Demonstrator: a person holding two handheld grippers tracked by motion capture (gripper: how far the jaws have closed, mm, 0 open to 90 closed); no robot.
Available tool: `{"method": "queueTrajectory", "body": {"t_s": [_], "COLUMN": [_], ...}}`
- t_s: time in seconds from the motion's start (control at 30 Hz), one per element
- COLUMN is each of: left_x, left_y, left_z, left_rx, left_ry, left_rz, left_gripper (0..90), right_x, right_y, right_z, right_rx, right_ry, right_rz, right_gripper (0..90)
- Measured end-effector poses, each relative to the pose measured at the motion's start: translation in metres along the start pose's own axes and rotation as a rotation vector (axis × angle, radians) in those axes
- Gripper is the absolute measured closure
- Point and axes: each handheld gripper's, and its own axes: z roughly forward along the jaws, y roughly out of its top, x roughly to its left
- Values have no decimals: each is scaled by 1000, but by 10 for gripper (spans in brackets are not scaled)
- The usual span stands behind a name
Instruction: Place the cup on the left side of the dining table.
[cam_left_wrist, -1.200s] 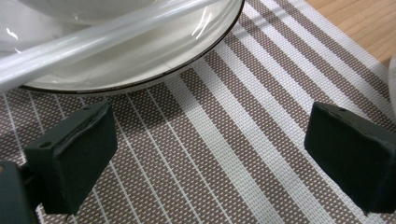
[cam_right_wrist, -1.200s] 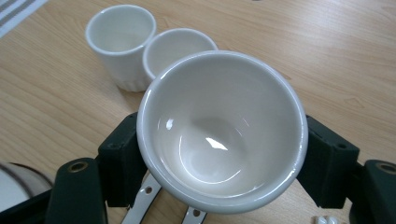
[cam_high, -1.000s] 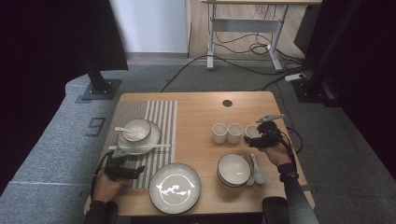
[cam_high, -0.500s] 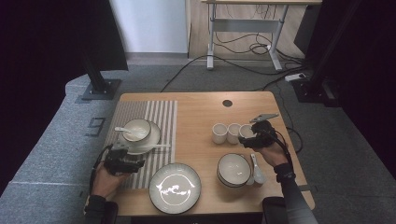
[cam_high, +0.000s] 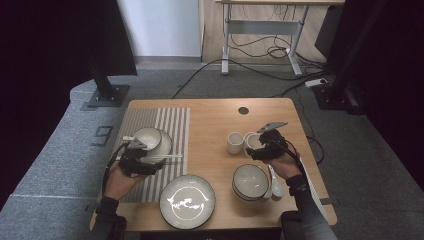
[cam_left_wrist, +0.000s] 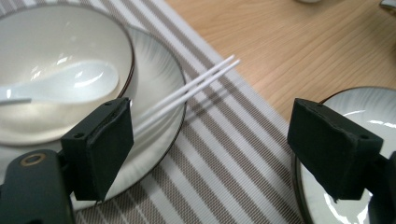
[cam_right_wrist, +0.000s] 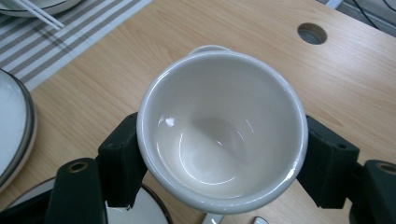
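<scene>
Since a second ago both hands have edged left: the left gripper (cam_high: 150, 165), jaws wide and empty, now sits beside the white chopsticks (cam_left_wrist: 187, 93) on the saucer under the spoon bowl (cam_high: 148, 137). Right of that bowl, past the second cup (cam_high: 234, 142), the right gripper (cam_right_wrist: 219, 172) clamps a white cup (cam_right_wrist: 222, 128), apparently lifted, probably for moving. Bare wooden table (cam_high: 215, 115), striped placemat (cam_high: 172, 122), grey carpet beyond.

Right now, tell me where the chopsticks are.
The chopsticks lie across the saucer's rim on the striped placemat, table's left side, ahead of the left gripper.
</scene>
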Motion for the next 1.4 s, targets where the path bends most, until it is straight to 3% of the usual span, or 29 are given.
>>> {"method": "queueTrajectory", "body": {"t_s": [0.67, 0.77, 1.13, 1.4], "left_x": [-27, -31, -39, -53], "left_y": [57, 66, 82, 102], "left_z": [2, 1, 5, 6], "left_rx": [-30, -42, -49, -49], "left_ry": [-90, -124, -145, -164], "left_rz": [83, 79, 93, 140], "left_gripper": [199, 214, 261, 308], "right_x": [38, 43, 58, 68], "right_y": [18, 19, 26, 31], "right_z": [16, 19, 26, 30], "right_rx": [10, 13, 20, 22], "right_ry": [81, 99, 141, 169], "right_rz": [-74, -77, -96, -112], "right_gripper": [269, 269, 269, 269]}}
